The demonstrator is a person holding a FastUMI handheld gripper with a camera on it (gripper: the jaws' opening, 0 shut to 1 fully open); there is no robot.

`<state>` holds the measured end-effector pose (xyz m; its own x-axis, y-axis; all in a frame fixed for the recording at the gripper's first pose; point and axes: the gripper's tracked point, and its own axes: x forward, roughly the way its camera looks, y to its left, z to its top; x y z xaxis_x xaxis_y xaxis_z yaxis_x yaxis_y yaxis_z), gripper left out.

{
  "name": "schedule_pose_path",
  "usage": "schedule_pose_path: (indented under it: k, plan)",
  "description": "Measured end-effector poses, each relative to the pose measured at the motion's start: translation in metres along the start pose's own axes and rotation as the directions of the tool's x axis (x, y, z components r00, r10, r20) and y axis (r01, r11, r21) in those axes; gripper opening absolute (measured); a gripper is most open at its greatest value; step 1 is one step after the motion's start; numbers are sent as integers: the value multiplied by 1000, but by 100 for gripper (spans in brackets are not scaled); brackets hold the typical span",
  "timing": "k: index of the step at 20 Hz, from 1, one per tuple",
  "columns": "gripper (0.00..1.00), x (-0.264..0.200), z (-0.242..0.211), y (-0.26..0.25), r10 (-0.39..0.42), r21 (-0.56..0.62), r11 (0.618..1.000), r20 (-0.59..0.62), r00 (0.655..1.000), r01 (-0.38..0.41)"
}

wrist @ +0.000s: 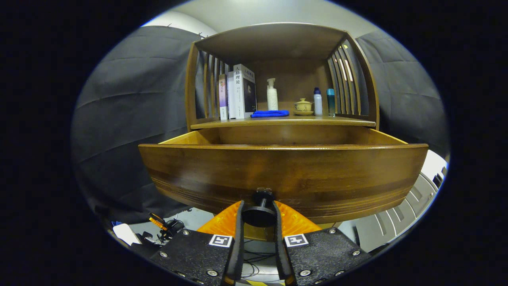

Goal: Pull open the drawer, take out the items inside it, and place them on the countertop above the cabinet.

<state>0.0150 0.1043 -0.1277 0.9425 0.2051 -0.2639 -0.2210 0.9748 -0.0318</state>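
Note:
The wooden drawer (pixel 283 171) stands pulled out of the cabinet toward me, its front panel close ahead of the fingers. Its dark round knob (pixel 260 212) sits between my two fingers, and my gripper (pixel 258 208) is shut on that knob. The front panel hides the drawer's inside, so I cannot see what lies in it. Above the drawer runs the countertop (pixel 337 120), a wooden shelf with slatted sides.
On the countertop stand several books (pixel 238 95), a white pump bottle (pixel 272 95), a folded blue cloth (pixel 270 113), a small lidded cup (pixel 303 106) and two slim bottles (pixel 324 102). Cables and small gear (pixel 166 228) lie on the floor below left.

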Motion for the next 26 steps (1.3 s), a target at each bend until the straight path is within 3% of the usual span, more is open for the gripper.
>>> schedule_pose_path:
  k: [4,11,13,21,26]
  plan:
    - [37,-1,0,1,3,-20,1000,31,1000,-2]
    - [81,-15,30,21,126,15,992,124,984,-128]
    - [94,-19,42,17,129,35,990,141,982,-135]
    - [93,-24,122,-11,66,68,994,263,963,-87]
    - [94,7,133,-20,69,95,992,141,988,-83]
